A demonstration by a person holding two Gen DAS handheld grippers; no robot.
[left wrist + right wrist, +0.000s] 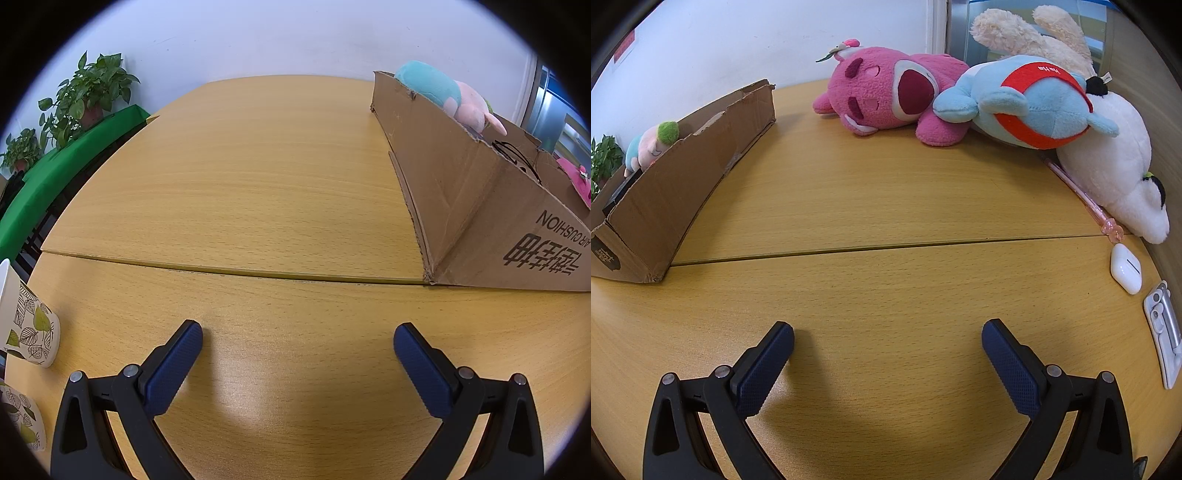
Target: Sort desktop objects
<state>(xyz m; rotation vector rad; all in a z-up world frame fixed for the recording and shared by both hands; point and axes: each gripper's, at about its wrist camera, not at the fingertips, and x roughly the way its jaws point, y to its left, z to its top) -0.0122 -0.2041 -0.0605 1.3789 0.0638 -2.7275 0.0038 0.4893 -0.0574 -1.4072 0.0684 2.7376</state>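
Note:
My left gripper hangs open over bare wooden table, nothing between its blue pads. A cardboard box stands to its right with a teal and pink plush inside. My right gripper is open too, above empty tabletop. Beyond it lie a pink plush bear, a blue and red plush, a white plush and a cream plush. The same box sits at the left of the right wrist view. A pink pen, a white earbud case and a silver and white device lie at the right.
Two leaf-patterned paper cups stand at the left edge of the left wrist view. Potted plants sit on a green-covered surface beyond the table. A seam runs across the tabletop. A white wall stands behind.

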